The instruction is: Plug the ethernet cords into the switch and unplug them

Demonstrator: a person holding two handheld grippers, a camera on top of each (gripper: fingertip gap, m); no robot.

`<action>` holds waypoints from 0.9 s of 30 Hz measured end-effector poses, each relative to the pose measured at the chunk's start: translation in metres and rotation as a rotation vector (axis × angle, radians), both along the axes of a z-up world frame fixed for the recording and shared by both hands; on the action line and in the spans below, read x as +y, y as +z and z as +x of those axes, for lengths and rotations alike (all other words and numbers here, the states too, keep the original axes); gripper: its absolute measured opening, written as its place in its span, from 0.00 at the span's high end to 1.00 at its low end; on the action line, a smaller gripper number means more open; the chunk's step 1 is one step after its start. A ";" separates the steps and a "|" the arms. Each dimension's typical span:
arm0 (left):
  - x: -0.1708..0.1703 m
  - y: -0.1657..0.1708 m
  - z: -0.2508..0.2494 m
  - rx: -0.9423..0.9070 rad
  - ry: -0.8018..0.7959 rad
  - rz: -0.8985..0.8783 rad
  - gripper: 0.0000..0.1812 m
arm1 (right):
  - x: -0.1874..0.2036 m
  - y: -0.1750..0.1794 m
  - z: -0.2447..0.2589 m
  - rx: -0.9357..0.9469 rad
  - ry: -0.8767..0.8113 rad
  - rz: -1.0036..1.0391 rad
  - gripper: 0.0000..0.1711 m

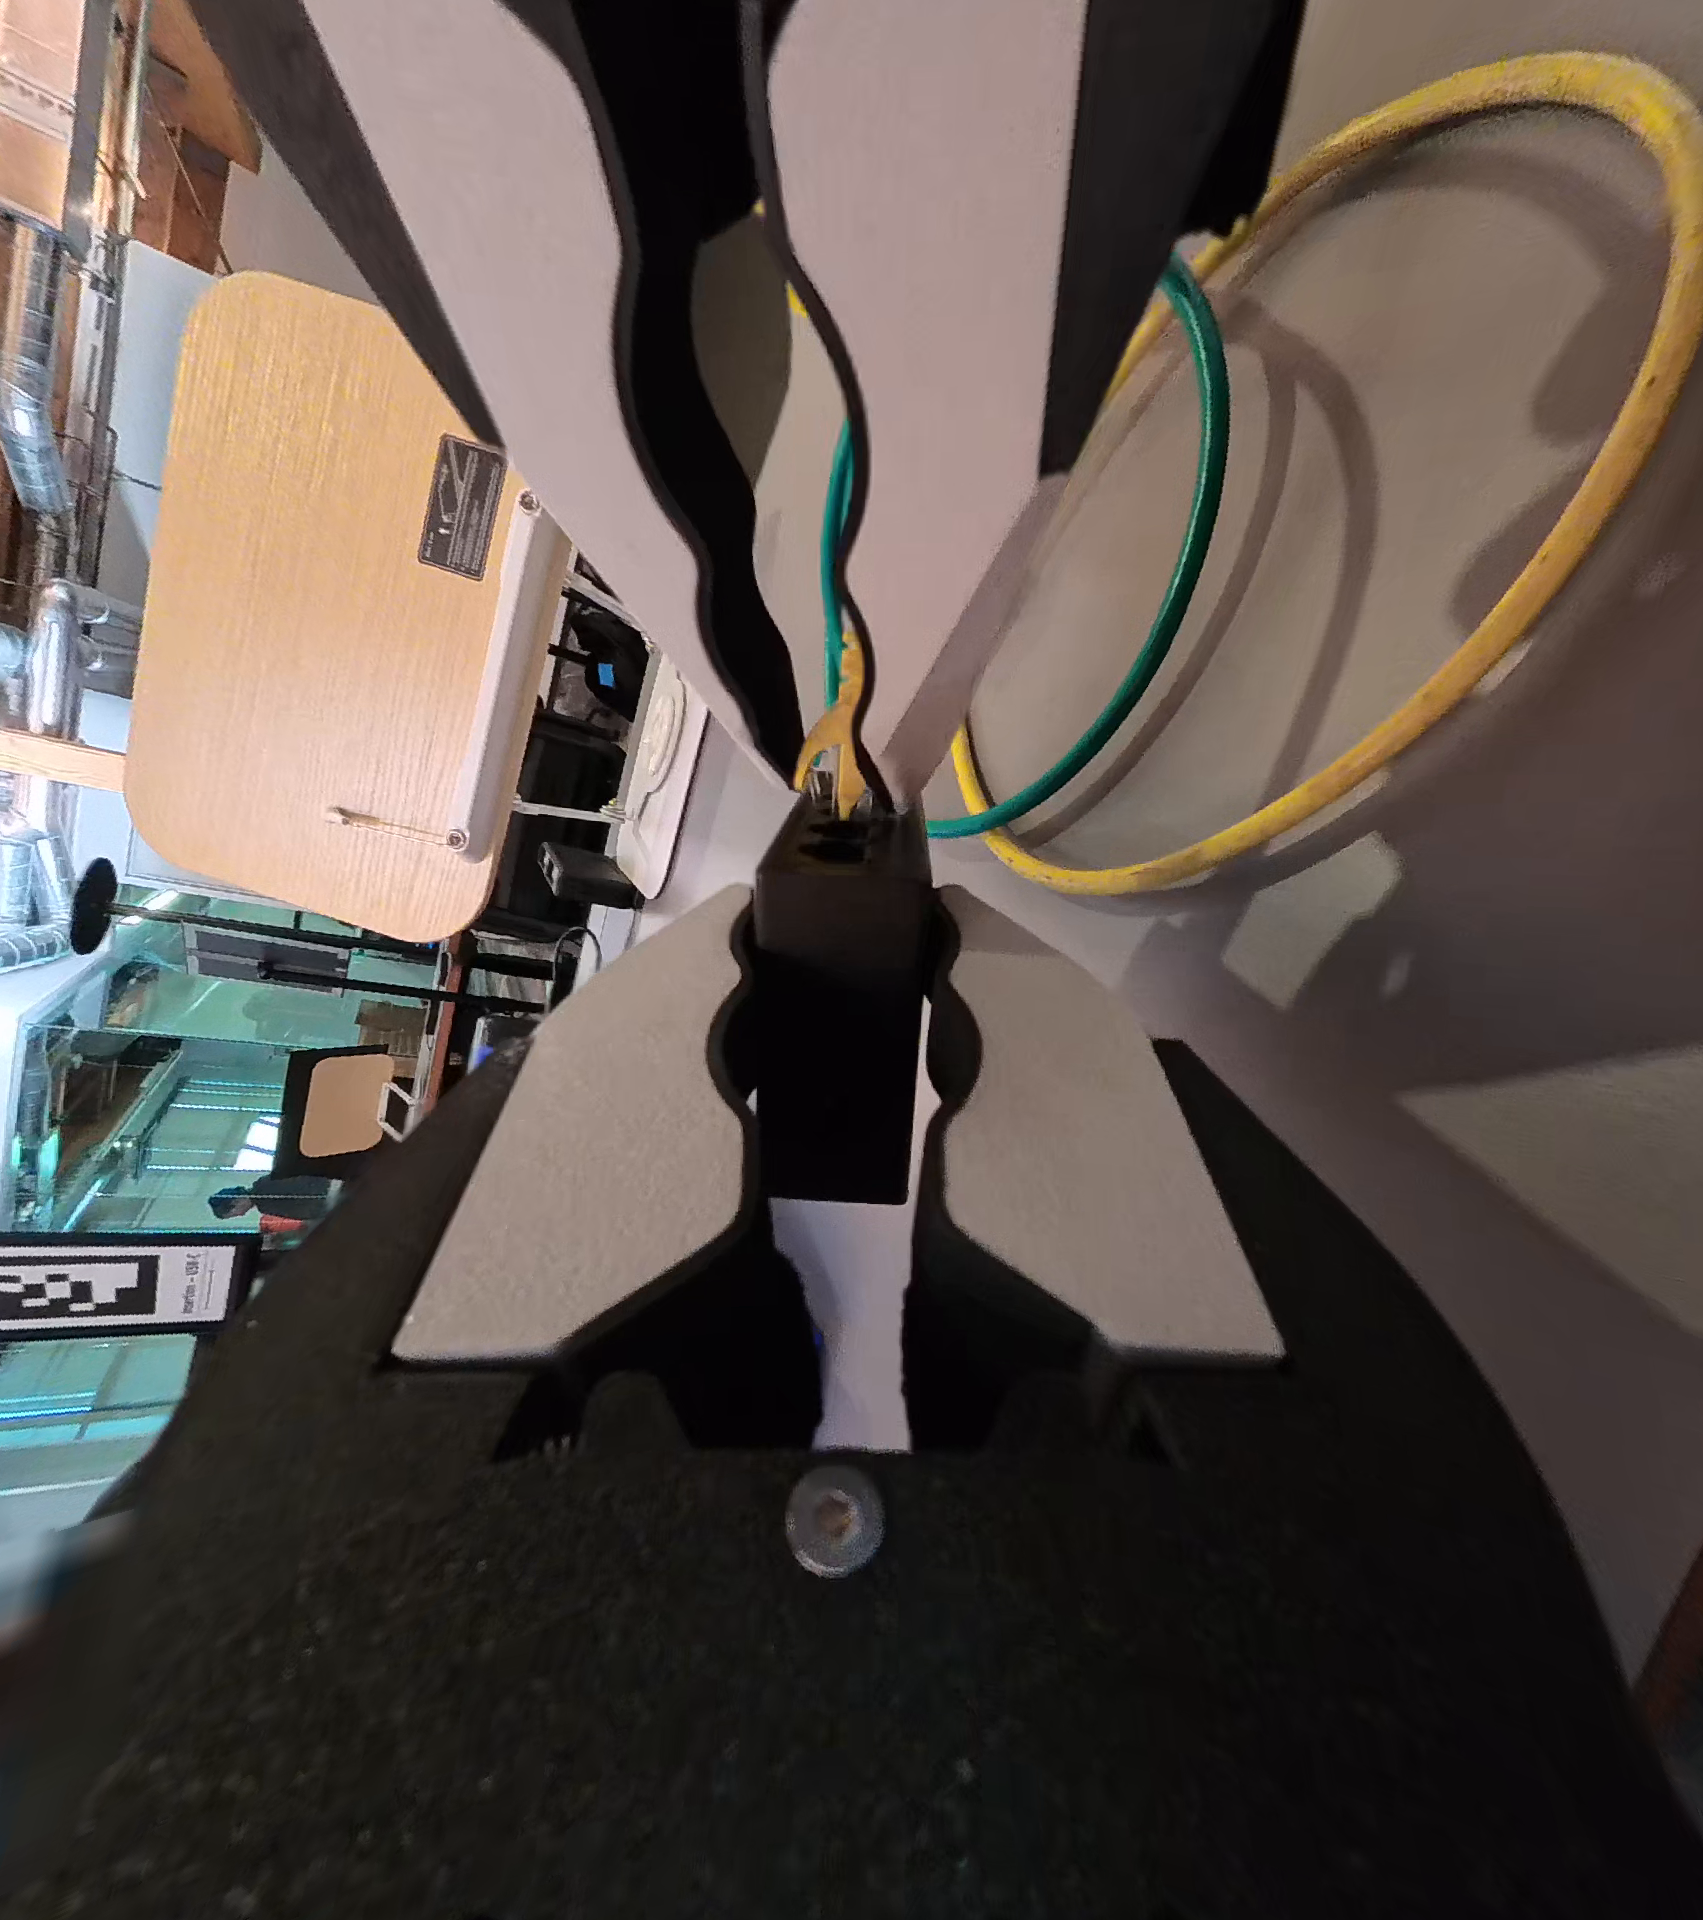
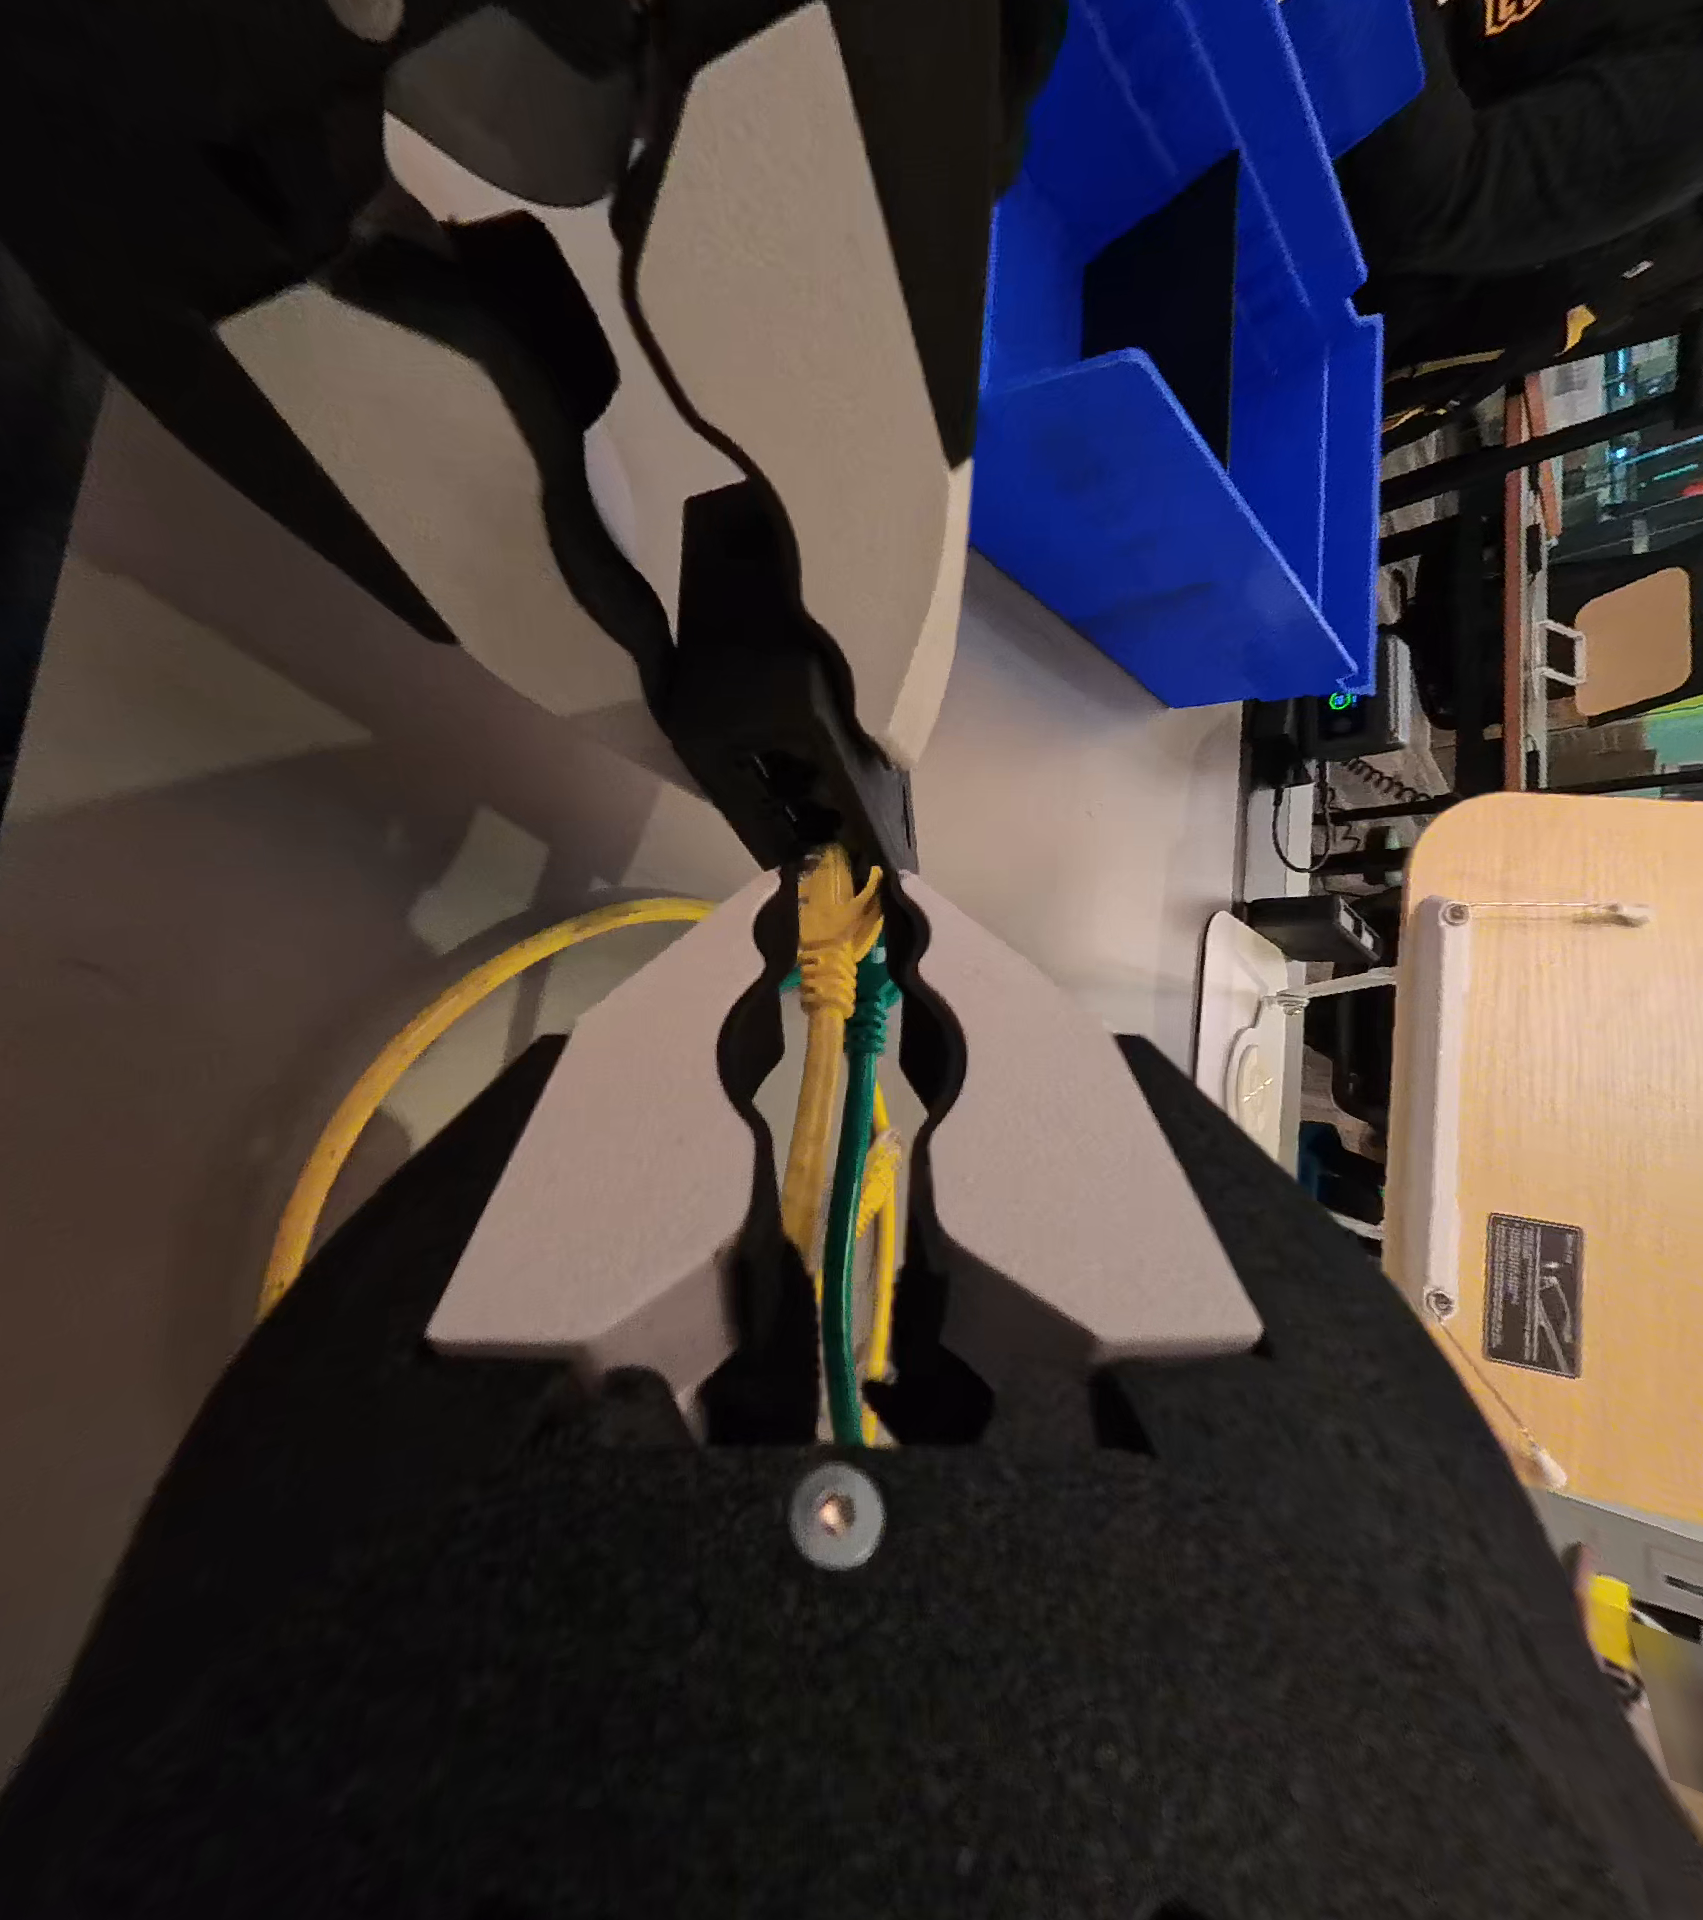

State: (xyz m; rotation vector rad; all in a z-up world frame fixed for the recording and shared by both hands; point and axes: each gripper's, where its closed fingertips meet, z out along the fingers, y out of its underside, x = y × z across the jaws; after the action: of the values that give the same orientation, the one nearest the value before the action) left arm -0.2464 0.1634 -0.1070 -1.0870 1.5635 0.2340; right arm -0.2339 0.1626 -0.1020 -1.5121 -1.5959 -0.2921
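The left tongs [image 1: 842, 997] are clamping the black switch [image 1: 842, 1023] above the bench [image 1: 1553, 987], steadying it, while the right tongs [image 2: 842, 997] are pinching the yellow cord [image 2: 819, 1049] and green cord [image 2: 862, 1081] at its ports.

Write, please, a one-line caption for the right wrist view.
Right gripper closed on yellow cord and green cord, at the black switch held by the left gripper.

Black switch [image 1: 842, 1029], yellow cord [image 1: 1512, 644], green cord [image 1: 1179, 582], blue bin [image 2: 1190, 416]
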 end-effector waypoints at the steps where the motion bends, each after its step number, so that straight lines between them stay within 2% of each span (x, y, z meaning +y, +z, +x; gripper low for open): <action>1: 0.001 -0.003 0.000 0.006 0.006 -0.018 0.85 | 0.000 -0.002 0.000 -0.017 -0.004 -0.003 0.91; 4: 0.005 -0.015 -0.002 0.014 0.061 -0.108 0.85 | 0.002 -0.011 0.000 -0.055 -0.032 -0.046 0.92; 6: 0.007 -0.015 -0.003 -0.001 0.061 -0.104 0.84 | 0.002 -0.011 -0.001 -0.077 -0.003 0.013 0.92; 12: 0.007 -0.018 0.004 0.003 0.025 -0.041 0.82 | -0.002 -0.016 0.003 -0.069 0.008 -0.026 0.93; 17: 0.009 -0.025 0.010 0.000 0.024 -0.057 0.78 | -0.006 -0.022 0.008 -0.065 0.006 -0.077 0.93; 21: 0.009 -0.030 0.012 0.002 0.011 -0.097 0.79 | -0.006 -0.026 0.009 -0.073 0.023 -0.072 0.93; 24: 0.011 -0.029 0.012 0.009 0.026 -0.111 0.83 | -0.001 -0.023 0.011 -0.014 -0.022 -0.086 0.92; 27: 0.015 -0.024 0.011 0.022 0.032 -0.025 0.84 | -0.002 -0.018 0.013 0.089 -0.056 -0.181 0.91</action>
State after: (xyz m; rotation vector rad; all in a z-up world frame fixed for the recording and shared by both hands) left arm -0.2352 0.1780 -0.1312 -1.1327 1.5726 0.2496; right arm -0.2211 0.1610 -0.1201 -1.6855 -1.5447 -0.1120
